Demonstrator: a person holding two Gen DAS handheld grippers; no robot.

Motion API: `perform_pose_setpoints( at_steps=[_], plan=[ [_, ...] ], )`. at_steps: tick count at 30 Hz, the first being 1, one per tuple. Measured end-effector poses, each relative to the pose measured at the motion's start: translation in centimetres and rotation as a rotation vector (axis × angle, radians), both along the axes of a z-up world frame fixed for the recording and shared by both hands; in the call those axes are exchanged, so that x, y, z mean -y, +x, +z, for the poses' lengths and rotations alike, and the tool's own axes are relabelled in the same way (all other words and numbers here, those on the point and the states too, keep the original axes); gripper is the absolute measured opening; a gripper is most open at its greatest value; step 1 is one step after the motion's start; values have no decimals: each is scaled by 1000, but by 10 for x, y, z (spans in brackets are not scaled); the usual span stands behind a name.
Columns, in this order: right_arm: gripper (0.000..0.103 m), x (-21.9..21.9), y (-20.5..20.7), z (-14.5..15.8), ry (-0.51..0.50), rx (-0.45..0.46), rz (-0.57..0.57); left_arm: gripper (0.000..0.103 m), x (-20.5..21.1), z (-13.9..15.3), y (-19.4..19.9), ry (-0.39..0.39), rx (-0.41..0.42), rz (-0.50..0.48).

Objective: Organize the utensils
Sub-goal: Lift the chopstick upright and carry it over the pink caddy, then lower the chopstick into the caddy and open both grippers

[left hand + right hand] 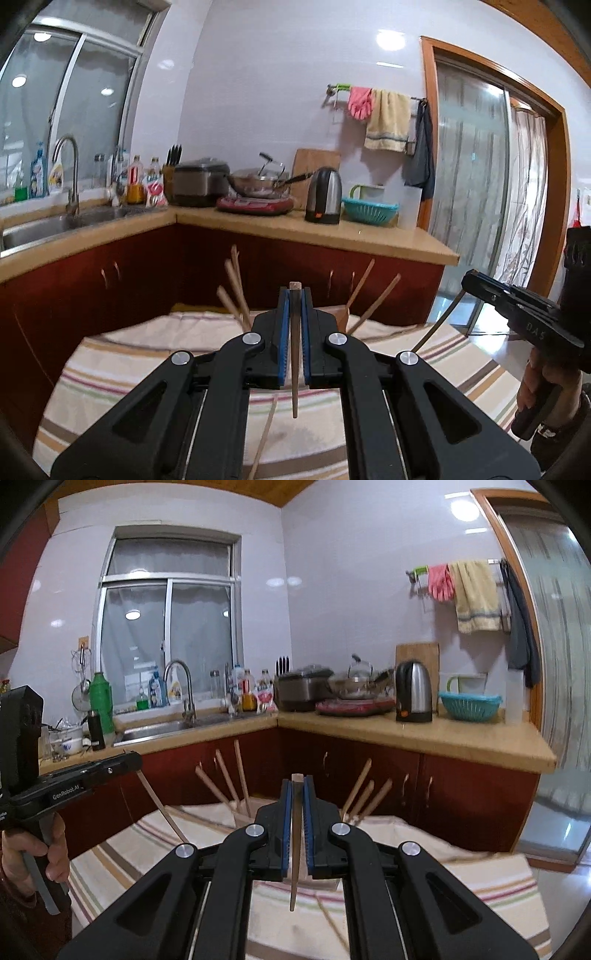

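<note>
My left gripper (295, 295) is shut on a wooden chopstick (294, 369) that hangs point-down above the striped cloth (122, 365). My right gripper (297, 781) is shut on another wooden chopstick (294, 860), also point-down. Each gripper shows in the other's view: the right one (480, 284) holds its chopstick (437, 325), the left one (129, 758) holds its chopstick (162, 808). Behind the jaws, several chopsticks stand splayed in a holder, some leaning left (232, 291) (225, 782) and some leaning right (373, 299) (365, 790). A loose chopstick lies on the cloth (264, 439) (332, 919).
The cloth covers a small table (480, 882) in front of red cabinets (461, 794). The L-shaped counter (424, 734) holds a sink (155, 733), a rice cooker (303, 688), a wok, a kettle (413, 690) and a teal basket (469, 703). A glass door (469, 177) is at the right.
</note>
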State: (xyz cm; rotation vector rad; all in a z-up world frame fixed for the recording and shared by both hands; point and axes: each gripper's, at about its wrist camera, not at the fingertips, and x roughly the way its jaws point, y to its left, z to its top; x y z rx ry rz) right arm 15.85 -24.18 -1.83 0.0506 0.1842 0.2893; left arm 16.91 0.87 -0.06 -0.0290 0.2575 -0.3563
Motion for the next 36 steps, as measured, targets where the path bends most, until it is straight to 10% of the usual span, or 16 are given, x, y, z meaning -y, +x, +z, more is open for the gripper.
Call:
perform_pose_setpoints(
  at_steps=[19, 36],
  plan=[
    [7, 9, 65, 48, 7, 110, -43, 6, 7, 67, 79, -70, 150, 58],
    [7, 8, 124, -4, 36, -22, -67, 6, 13, -6, 148, -37, 13, 126]
  ],
)
